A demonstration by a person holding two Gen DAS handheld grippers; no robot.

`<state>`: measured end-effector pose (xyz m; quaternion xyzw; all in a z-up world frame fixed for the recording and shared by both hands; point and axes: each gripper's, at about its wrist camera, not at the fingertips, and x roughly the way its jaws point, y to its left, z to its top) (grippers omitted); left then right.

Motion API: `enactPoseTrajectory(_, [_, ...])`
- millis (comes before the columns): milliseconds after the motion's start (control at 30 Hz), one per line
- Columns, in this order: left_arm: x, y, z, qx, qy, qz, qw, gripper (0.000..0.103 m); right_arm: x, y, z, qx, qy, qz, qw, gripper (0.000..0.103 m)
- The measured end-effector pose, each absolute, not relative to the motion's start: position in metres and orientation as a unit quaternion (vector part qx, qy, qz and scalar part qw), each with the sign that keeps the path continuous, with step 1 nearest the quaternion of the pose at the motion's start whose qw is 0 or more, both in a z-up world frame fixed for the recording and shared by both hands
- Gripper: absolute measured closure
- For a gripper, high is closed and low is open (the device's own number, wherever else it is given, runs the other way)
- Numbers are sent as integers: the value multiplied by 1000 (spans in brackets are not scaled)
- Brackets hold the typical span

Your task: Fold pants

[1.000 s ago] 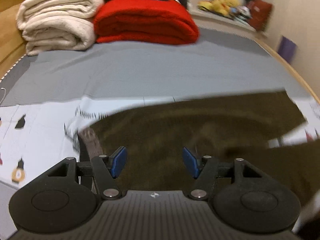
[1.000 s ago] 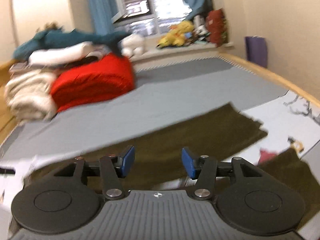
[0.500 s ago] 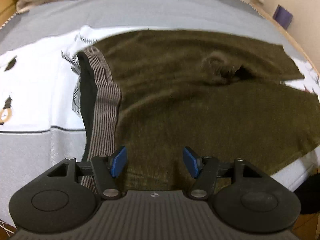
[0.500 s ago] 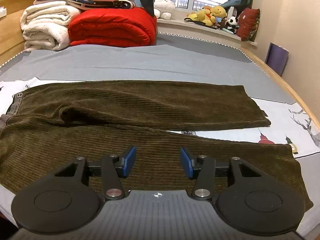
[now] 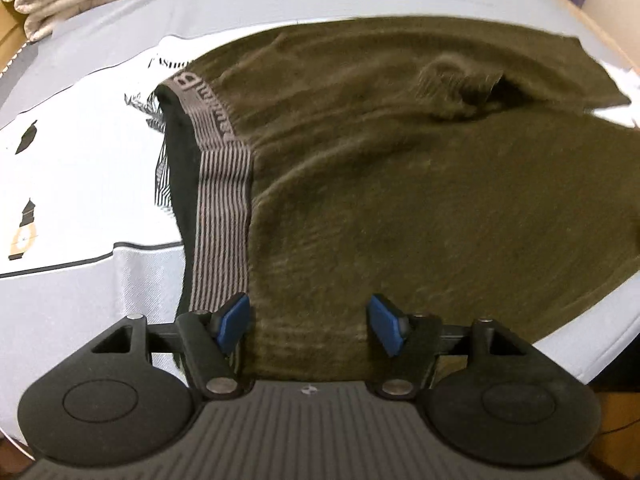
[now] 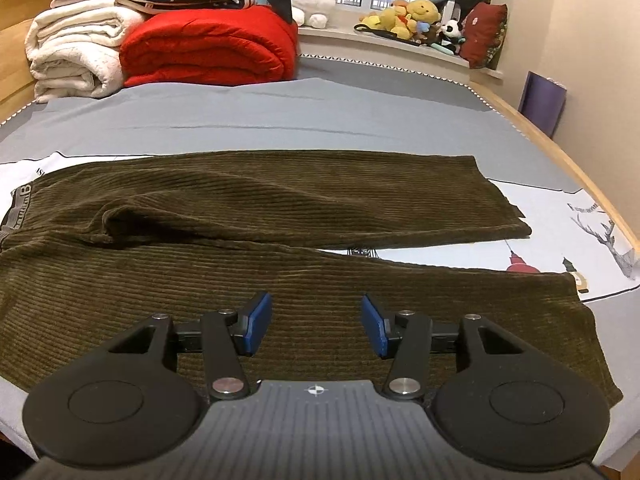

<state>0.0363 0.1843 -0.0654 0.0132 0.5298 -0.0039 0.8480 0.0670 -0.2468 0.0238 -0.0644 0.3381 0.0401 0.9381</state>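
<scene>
We've got the olive corduroy pants (image 6: 256, 240) spread flat across the grey bed (image 6: 304, 120), waist off to our left and both legs running out to the right, the far leg lying a bit apart from the near one at the hems. The striped waistband (image 5: 222, 204) has lettering woven in; we can make out a big "B" at the end of it but the rest is too smeared to read. Under the pants there's a white printed sheet (image 5: 80, 176) with some script near the waistband that looks like "Fashi…", not fully legible. Our left gripper (image 5: 308, 324) hangs over the waist end with its blue pads wide apart, holding nothing, left pad right by the waistband's near end. The right gripper (image 6: 316, 324) is likewise spread open and empty over the near leg. Compared with half a second ago, barely anything changed: the left view edged in slightly closer to the waistband, the right view looks basically the same. A red blanket (image 6: 208, 48) and white blankets (image 6: 76, 52) sit stacked at the headboard.
</scene>
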Motion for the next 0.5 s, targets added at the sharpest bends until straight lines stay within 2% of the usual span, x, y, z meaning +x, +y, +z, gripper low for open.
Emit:
enactPoseTrajectory(233, [45, 171, -54, 14, 503, -5, 864, 31, 81, -273, 55, 5, 341, 90, 936, 50])
enactPoseTrajectory(367, [49, 167, -52, 17, 491, -4, 871, 31, 77, -301, 84, -13, 283, 95, 954, 40])
enactPoseTrajectory(467, [50, 166, -48, 18, 479, 1, 878, 31, 74, -321, 76, 3, 274, 57, 960, 39])
enactPoseTrajectory(500, [51, 165, -46, 15, 474, 3, 880, 31, 76, -327, 71, 15, 295, 36, 955, 40])
